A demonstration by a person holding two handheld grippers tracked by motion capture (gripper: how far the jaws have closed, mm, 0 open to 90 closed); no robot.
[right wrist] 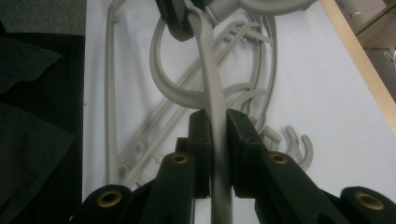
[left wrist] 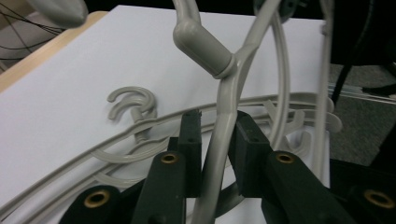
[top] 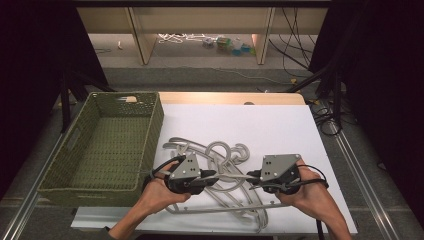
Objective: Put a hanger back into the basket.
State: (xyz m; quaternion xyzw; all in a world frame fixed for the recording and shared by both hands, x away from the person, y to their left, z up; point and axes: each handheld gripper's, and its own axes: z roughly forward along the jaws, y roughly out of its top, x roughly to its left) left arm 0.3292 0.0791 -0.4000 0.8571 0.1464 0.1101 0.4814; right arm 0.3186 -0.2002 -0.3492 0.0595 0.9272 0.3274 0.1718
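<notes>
Several grey plastic hangers [top: 220,152] lie tangled on a white board [top: 270,125]. One hanger [top: 232,176] is lifted a little off the pile between the two hands. My left gripper [top: 216,175] is shut on one arm of this hanger [left wrist: 225,112], just below its neck and hook. My right gripper [top: 248,175] faces it from the right and is shut on the same hanger's arm [right wrist: 211,84], which runs up between its black jaws. In the right gripper view the left gripper's jaws [right wrist: 176,18] clamp the bar at the top. Loose hooks [left wrist: 130,100] rest flat on the board.
An empty green woven basket [top: 152,127] stands at the left, its right wall touching the board. A wooden table edge [top: 225,97] runs behind the board. Metal rails flank the table, and cables and small items lie on the floor beyond.
</notes>
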